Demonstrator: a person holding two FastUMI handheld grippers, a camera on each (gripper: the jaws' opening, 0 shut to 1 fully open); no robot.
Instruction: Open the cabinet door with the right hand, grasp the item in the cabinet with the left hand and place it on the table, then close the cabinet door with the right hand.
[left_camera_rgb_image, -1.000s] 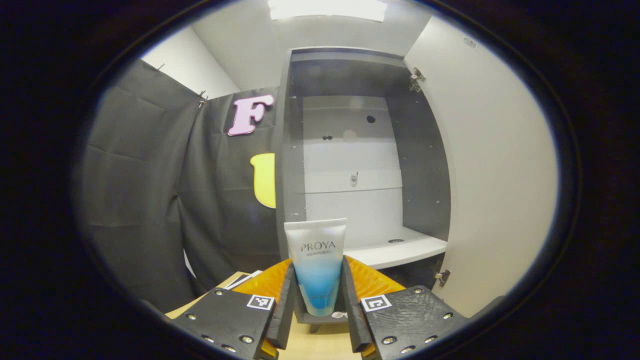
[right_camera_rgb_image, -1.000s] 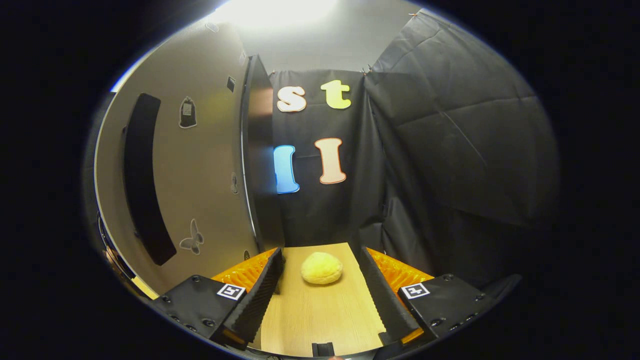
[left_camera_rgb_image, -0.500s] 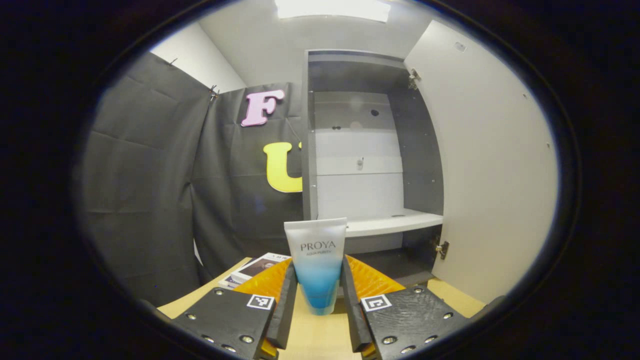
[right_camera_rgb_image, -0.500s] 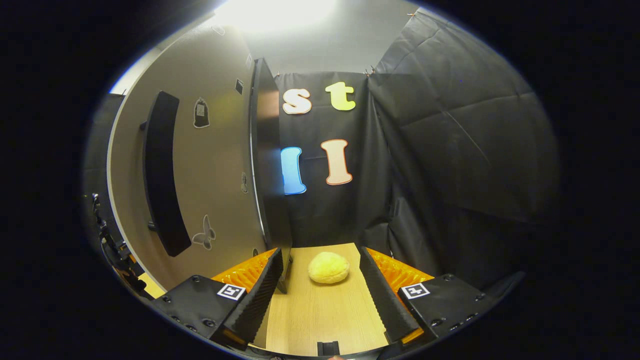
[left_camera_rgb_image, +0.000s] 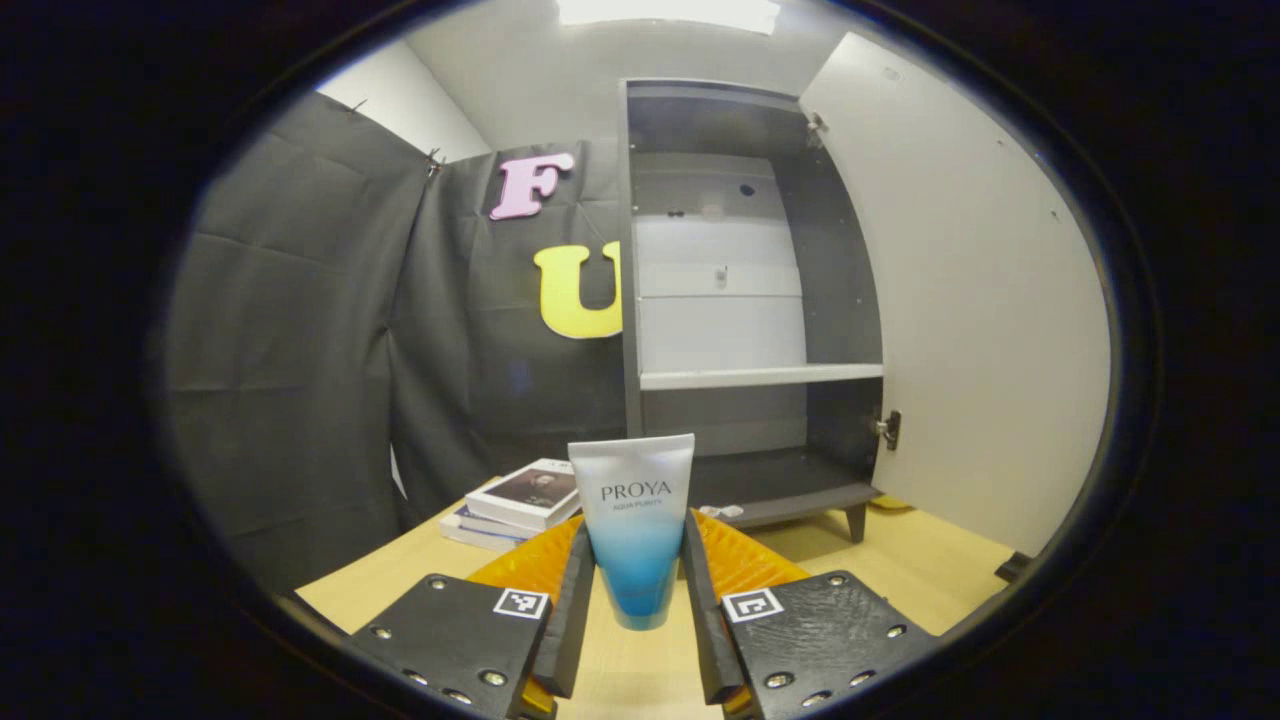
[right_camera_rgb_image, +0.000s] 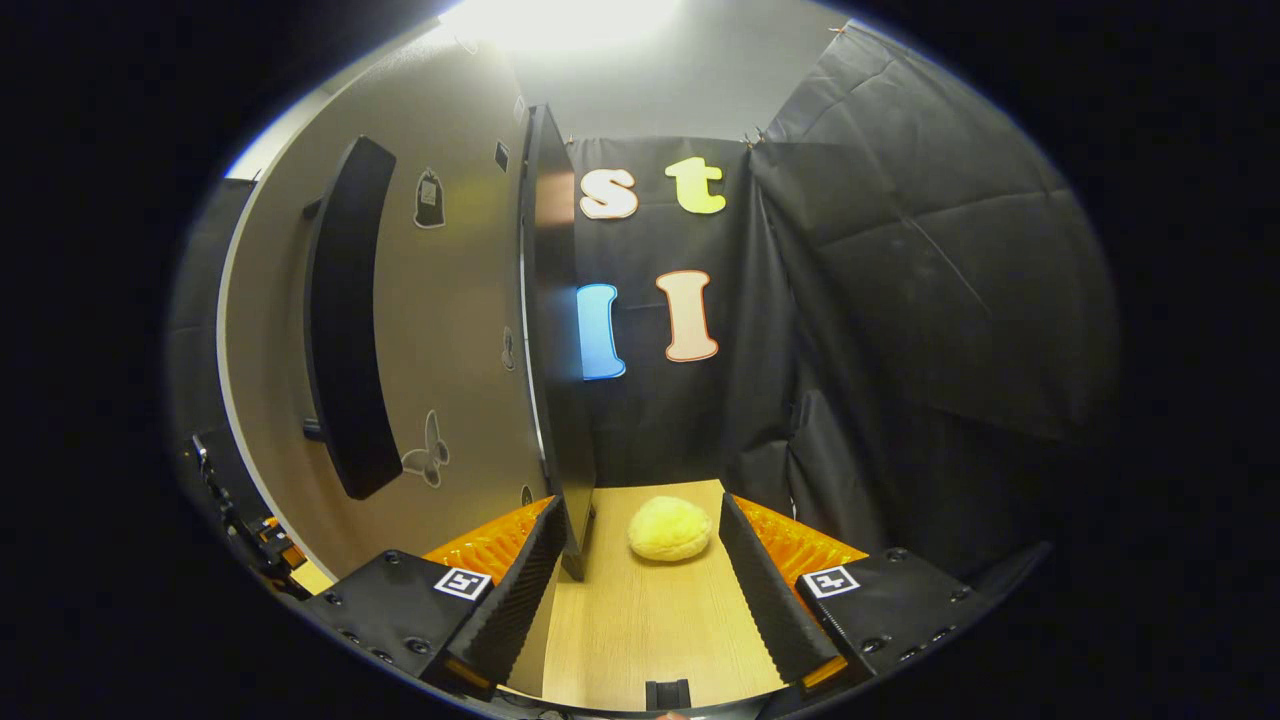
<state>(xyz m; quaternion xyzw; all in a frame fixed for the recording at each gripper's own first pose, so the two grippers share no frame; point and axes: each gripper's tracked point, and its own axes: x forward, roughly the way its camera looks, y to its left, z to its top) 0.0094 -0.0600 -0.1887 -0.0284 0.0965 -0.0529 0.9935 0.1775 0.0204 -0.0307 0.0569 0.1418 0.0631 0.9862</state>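
Withdrawn from cabinet (left_camera_rgb_image: 750, 300), left gripper (left_camera_rgb_image: 637, 610) clamps tube (left_camera_rgb_image: 632, 520); right gripper (right_camera_rgb_image: 640, 590) spread.

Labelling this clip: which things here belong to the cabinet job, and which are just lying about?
Job:
- tube, clamped in left claw
- cabinet door, open
- cabinet
- table
- right claw, open

Lying about:
- stacked books
- yellow sponge

Black cloth (left_camera_rgb_image: 300, 330) drapes the booth's walls beneath a white ceiling with a bright light panel (left_camera_rgb_image: 668, 10), above a pale wooden table (right_camera_rgb_image: 640, 620).
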